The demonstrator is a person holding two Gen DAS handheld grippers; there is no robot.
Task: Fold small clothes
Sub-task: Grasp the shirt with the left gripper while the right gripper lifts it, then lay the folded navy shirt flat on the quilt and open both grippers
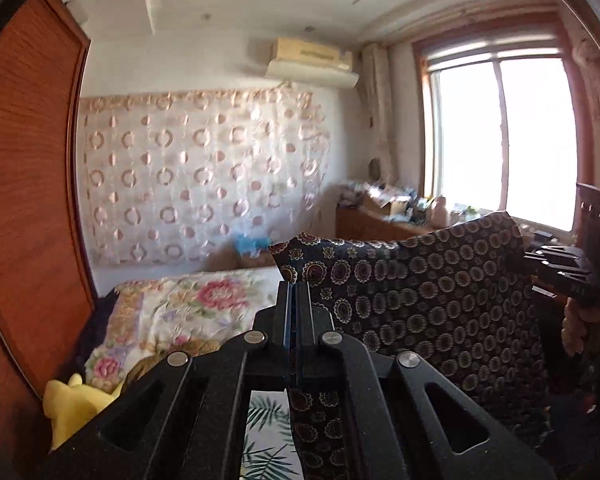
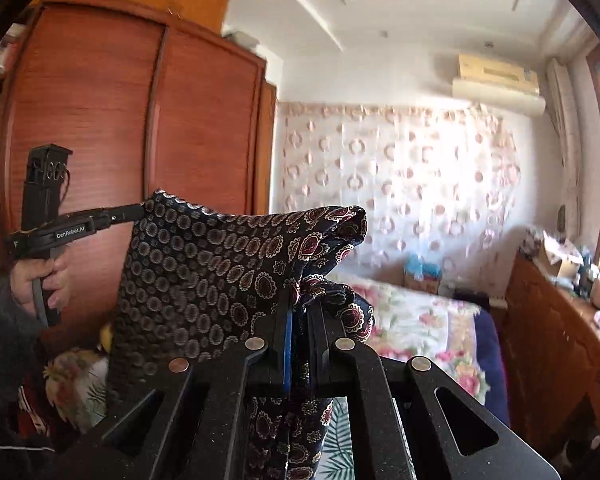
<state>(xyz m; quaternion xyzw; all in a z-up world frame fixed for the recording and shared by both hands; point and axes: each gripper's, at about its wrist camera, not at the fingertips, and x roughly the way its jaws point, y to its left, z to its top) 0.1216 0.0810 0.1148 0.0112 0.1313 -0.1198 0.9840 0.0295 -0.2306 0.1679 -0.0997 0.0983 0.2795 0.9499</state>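
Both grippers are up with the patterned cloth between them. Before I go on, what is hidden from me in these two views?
- Lower hem of the patterned cloth: left wrist view, cut off behind the left gripper body.
- What kind of garment it is: both views, bunched at the right gripper.
- Surface below: both views, only a leaf-print strip shows.
- Items on the wooden cabinet: too small.
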